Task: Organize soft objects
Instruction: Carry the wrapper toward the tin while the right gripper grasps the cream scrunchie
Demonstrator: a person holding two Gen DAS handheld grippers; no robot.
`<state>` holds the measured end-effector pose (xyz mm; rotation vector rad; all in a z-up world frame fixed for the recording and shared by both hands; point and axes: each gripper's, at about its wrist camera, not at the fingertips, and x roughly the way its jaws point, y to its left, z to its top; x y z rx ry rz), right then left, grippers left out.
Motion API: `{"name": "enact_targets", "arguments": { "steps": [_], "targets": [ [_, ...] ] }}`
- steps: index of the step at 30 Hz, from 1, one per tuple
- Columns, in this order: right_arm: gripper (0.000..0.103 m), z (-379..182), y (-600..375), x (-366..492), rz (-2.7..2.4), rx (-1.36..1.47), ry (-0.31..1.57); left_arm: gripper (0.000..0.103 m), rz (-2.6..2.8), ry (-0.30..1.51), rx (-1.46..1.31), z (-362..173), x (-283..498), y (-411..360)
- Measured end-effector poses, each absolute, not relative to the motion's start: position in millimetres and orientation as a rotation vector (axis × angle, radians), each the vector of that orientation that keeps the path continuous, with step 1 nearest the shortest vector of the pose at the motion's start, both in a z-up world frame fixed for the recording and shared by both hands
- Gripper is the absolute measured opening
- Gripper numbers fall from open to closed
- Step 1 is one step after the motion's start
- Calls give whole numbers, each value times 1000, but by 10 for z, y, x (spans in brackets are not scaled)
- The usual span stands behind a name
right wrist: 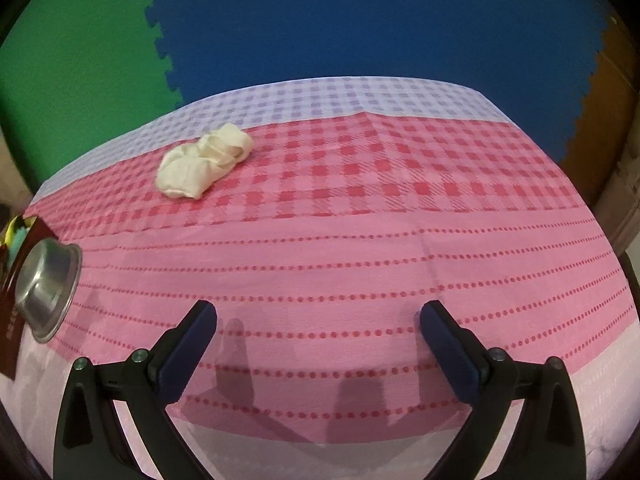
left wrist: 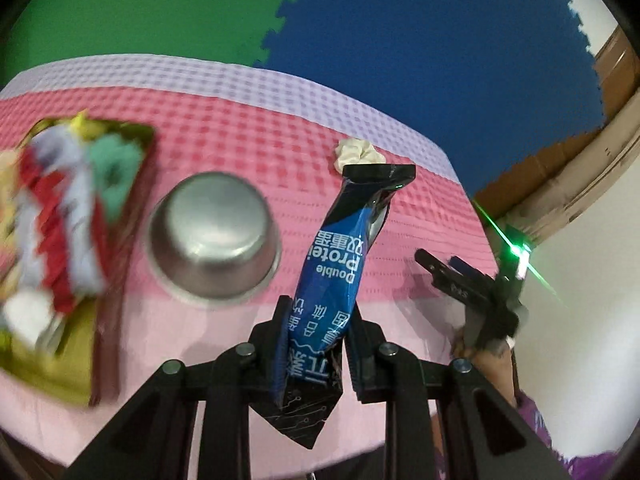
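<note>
My left gripper (left wrist: 316, 320) is shut on a blue and black snack packet (left wrist: 340, 264) that sticks up and forward from between the pads, above the pink tablecloth. At the far left a box (left wrist: 120, 264) holds several soft cloth items in red, white, teal and yellow. A cream cloth bundle (right wrist: 202, 164) lies on the red-checked part of the cloth; the left wrist view shows the same cream bundle (left wrist: 356, 152) behind the packet's top. My right gripper (right wrist: 318, 350) stands open over bare tablecloth, and the right gripper (left wrist: 460, 276) also shows at the right in the left wrist view.
An upturned steel bowl (left wrist: 214, 236) sits between the box and the packet; the same bowl (right wrist: 46, 292) is at the left edge of the right wrist view. The table (right wrist: 360, 240) carries a pink checked and dotted cloth. Green and blue foam mats cover the floor beyond.
</note>
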<state>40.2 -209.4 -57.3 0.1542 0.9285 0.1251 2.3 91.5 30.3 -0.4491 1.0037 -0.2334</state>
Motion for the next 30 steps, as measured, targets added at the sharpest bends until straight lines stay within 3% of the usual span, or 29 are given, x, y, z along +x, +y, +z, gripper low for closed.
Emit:
{"name": "enact_targets", "arguments": {
  "steps": [7, 17, 18, 19, 20, 21, 22, 30],
  "targets": [
    [102, -198, -1666, 813, 248, 210, 877, 25, -152, 928, -499, 510, -540, 1317],
    [102, -316, -1072, 1726, 153, 147, 983, 26, -31, 802, -483, 793, -1072, 1769],
    [98, -388, -1039, 1813, 138, 139, 1020, 26, -17, 798, -481, 804, -1103, 1807],
    [77, -448, -1045, 1853, 142, 150, 1045, 26, -1, 795, -482, 823, -1155, 1851],
    [66, -499, -1042, 1879, 156, 168, 1065, 26, 12, 794, -487, 823, -1205, 1900],
    [48, -474, -1022, 1872, 145, 141, 1038, 26, 31, 792, -491, 828, -1259, 1950],
    [10, -465, -992, 1872, 175, 128, 1041, 26, 56, 792, -496, 828, -1313, 2000],
    [10, -216, -1058, 1149, 335, 157, 957, 26, 198, 800, -544, 760, -1495, 2364]
  ]
}}
